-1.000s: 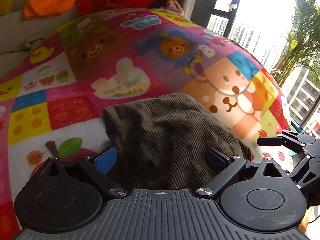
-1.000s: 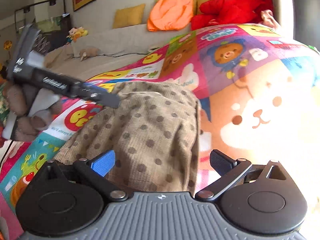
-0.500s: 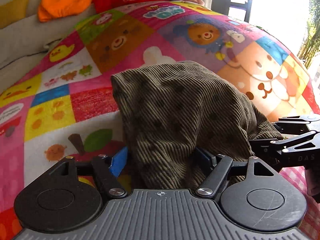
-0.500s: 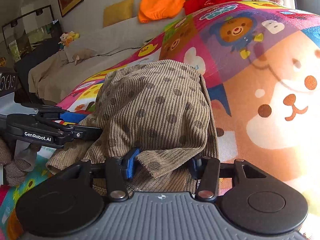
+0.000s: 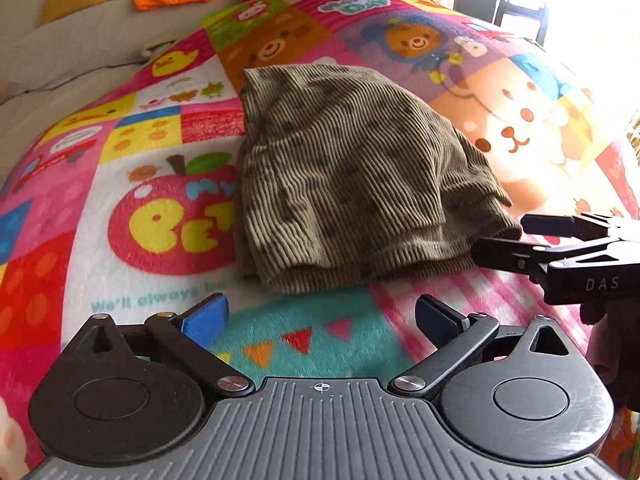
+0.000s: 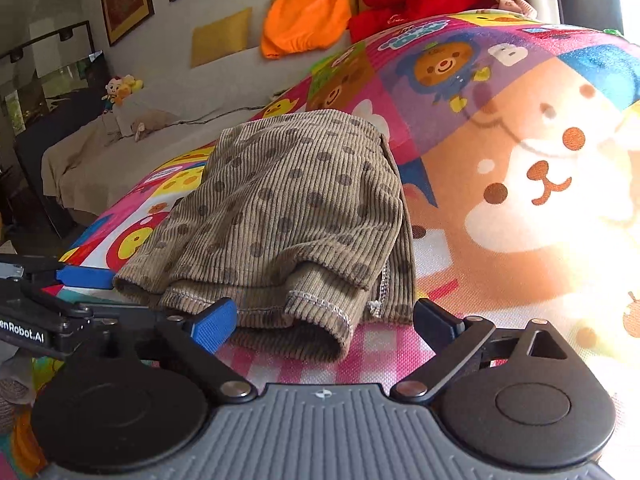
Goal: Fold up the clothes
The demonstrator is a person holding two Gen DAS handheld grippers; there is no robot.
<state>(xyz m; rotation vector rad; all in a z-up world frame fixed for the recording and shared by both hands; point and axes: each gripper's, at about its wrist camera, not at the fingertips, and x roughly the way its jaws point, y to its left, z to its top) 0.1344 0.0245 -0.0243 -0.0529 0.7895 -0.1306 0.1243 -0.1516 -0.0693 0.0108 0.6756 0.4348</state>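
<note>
Left wrist view: folded corduroy garment lies just beyond spread left gripper; right gripper likewise spread

A: Any lettering to read here?

B: Some. In the left wrist view, the right hand-held gripper carries "DAS" in pale letters on its black body. The play mat shows "We'll always" in teal under the red apple, cut off by the brown corduroy garment.

A: And on the apple itself?

B: Yellow "BE", the rest hidden. Near the mat's far edge there is blue lettering, too blurred to read.

A: The other view?

B: The left hand-held gripper reads "enRobot.AI", its start cropped.
</note>
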